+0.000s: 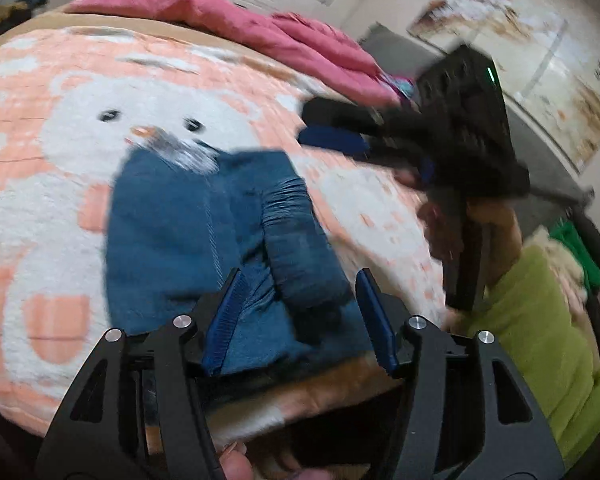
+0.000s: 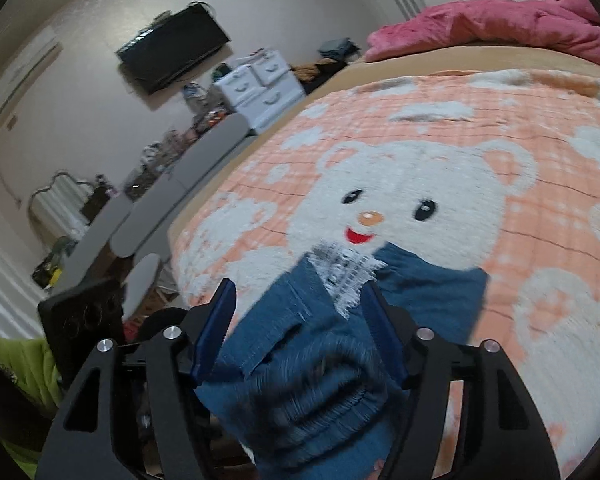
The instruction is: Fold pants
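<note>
Blue denim pants (image 1: 204,240) lie folded into a compact bundle on the bed, with a frayed white hem (image 1: 188,152) at the far end and an elastic waistband (image 1: 296,232) on top. My left gripper (image 1: 300,320) is open just above the near edge of the pants, holding nothing. My right gripper (image 1: 336,128) hovers open to the right of the pants in the left wrist view. In the right wrist view my right gripper (image 2: 300,328) is open over the pants (image 2: 320,360), the frayed hem (image 2: 344,276) between its fingers.
The bed carries a peach and white bear blanket (image 1: 60,120) (image 2: 420,184). A pink duvet (image 1: 240,24) (image 2: 500,28) is bunched at the far end. A person's lime-green sleeve (image 1: 540,340) is at the right. A wall TV (image 2: 172,48) and white drawers (image 2: 260,84) stand beyond the bed.
</note>
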